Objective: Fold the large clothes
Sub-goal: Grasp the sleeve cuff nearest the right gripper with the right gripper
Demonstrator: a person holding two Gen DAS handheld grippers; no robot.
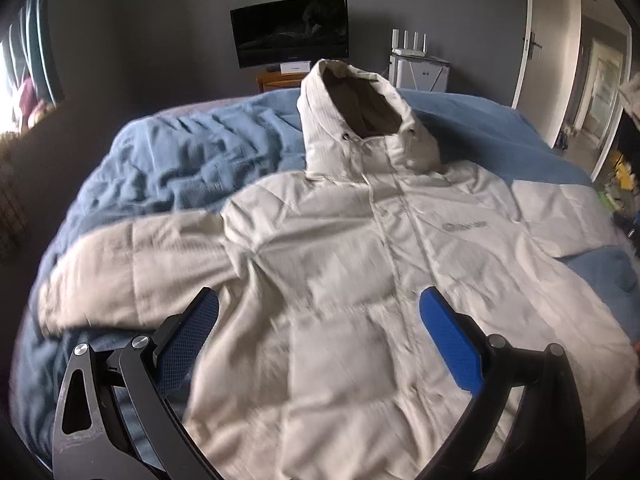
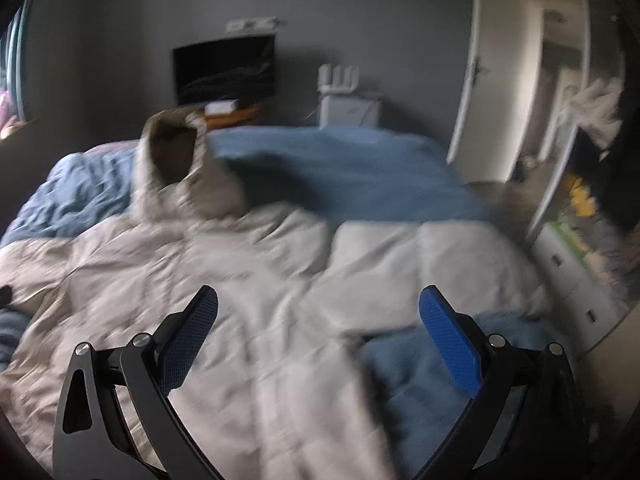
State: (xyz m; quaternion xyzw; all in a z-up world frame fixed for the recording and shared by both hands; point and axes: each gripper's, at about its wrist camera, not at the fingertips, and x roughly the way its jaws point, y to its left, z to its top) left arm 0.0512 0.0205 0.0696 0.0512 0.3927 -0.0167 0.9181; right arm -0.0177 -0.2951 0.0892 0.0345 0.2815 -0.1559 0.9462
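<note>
On bed (image 1: 168, 152): jacket (image 1: 340, 272) hem cropped | left gripper (image 1: 318, 312) agape | right gripper (image 2: 318, 312) agape, blurred

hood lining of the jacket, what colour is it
Brownish tan hood lining, darker than the off-white shell; clearest in the left wrist view.

Matt quilted cloth jacket (image 1: 340, 272) on a crumpled blue cloth bedcover (image 1: 168, 160); glossy screen (image 1: 290, 32).

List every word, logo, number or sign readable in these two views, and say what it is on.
Jacket chest print: a round mark followed by grey lettering, too blurred to read.
White box under the TV: a faint dark line of print, too small to read.
White cabinet: a small mark, unreadable.
Right wrist view: too blurred, nothing readable.
</note>
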